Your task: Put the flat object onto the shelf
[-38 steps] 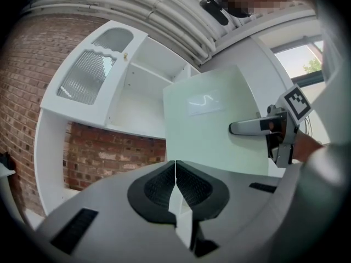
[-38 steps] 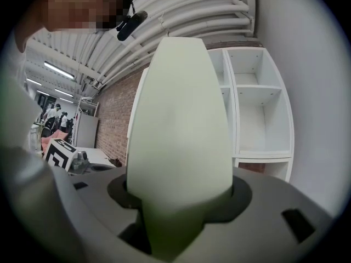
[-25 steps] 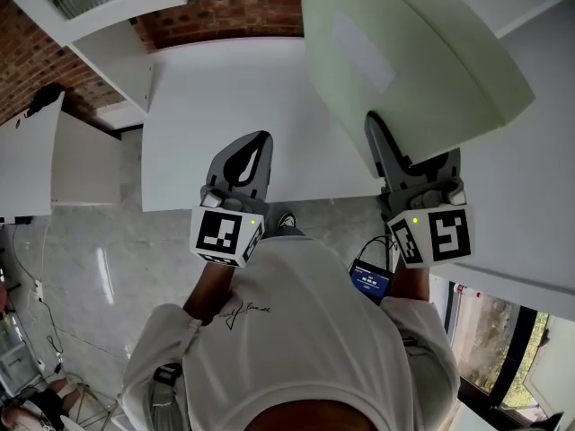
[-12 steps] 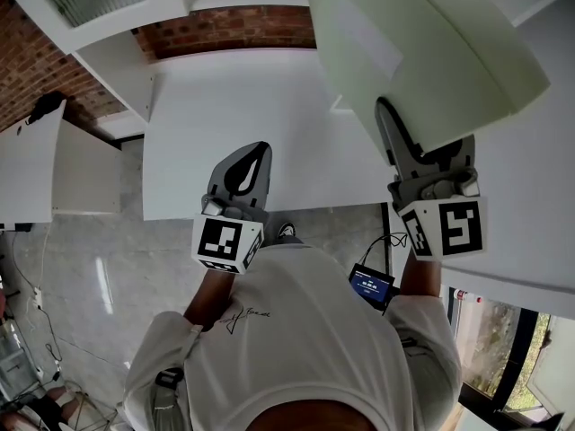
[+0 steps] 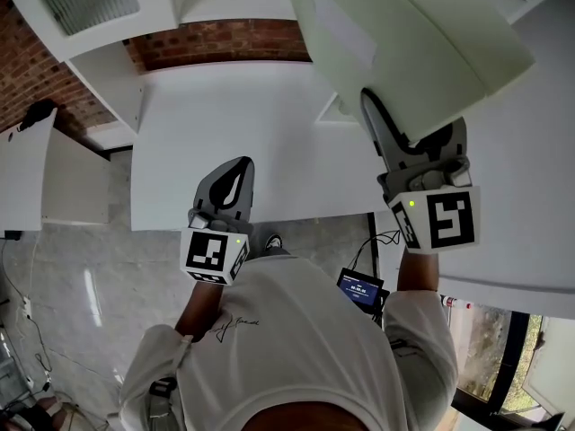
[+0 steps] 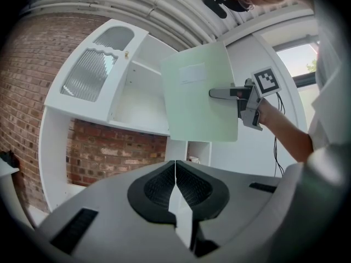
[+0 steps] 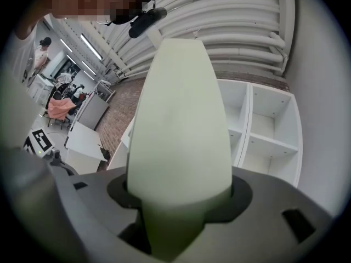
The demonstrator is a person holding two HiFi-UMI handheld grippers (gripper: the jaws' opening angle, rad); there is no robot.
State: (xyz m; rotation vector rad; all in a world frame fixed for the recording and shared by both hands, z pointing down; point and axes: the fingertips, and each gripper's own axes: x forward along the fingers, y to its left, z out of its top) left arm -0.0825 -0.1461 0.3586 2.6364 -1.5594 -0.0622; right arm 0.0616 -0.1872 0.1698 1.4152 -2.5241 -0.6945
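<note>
Right gripper (image 5: 388, 142) pinching the pale folder (image 5: 404, 43) by its edge, raising it toward the shelf (image 7: 263, 130); left gripper (image 5: 229, 182) idling, jaws pressed together, empty.

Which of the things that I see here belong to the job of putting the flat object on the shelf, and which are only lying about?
Belong to the job: pale green flat board, clamped in the right gripper; white shelf unit.

Only lying about: left gripper, shut and empty; white table; small screen device; glass-door cabinet.
</note>
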